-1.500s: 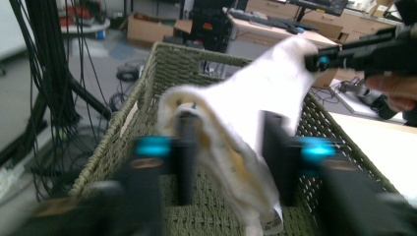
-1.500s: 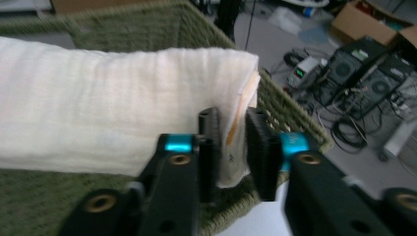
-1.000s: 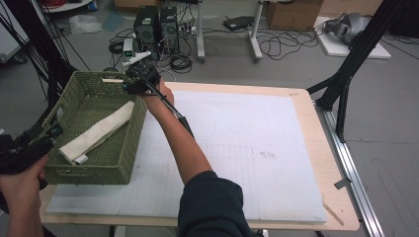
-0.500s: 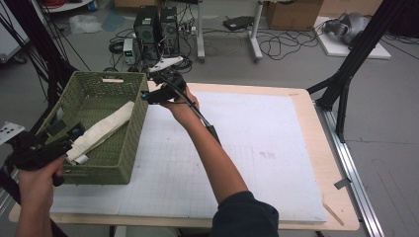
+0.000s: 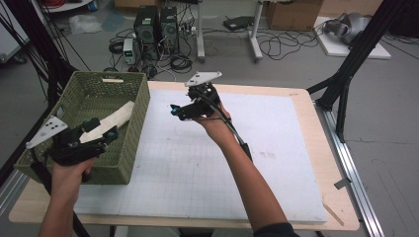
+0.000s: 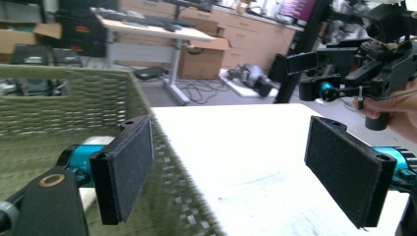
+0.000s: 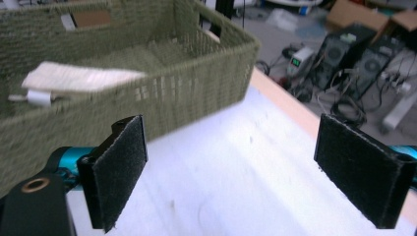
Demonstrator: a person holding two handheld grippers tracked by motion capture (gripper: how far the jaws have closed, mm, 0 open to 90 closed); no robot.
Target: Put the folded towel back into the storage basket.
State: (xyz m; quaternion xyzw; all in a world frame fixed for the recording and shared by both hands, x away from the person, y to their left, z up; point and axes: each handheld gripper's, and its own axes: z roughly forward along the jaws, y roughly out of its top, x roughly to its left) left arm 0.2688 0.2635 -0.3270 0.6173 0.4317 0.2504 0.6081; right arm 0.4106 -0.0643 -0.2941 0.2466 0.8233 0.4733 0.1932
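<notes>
A green woven basket (image 5: 133, 133) stands at the table's left end, with a white folded cloth (image 5: 118, 114) lying inside it. My left gripper (image 5: 101, 129) hovers over the basket's near right part. In the left gripper view it (image 6: 236, 172) is open with nothing between the pads, and the basket wall (image 6: 49, 113) is at the left. My right gripper (image 5: 179, 106) is held above the white mat, right of the basket, open and empty (image 7: 236, 167). Its view looks back at the basket (image 7: 147, 98) and the cloth (image 7: 74, 78). Both sets of jaws have just been opening.
A white gridded mat (image 5: 257, 153) covers most of the wooden table (image 5: 326, 128). Black stand legs (image 5: 346, 84) rise off the table's right edge. Computers and cables (image 5: 158, 24) sit on the floor behind. The right gripper (image 6: 354, 73) appears at the upper right of the left gripper view.
My right gripper has drawn away from the basket's far corner, rightward over the mat. My left hand has moved right from the table's left edge to the basket. The cloth stays in the basket.
</notes>
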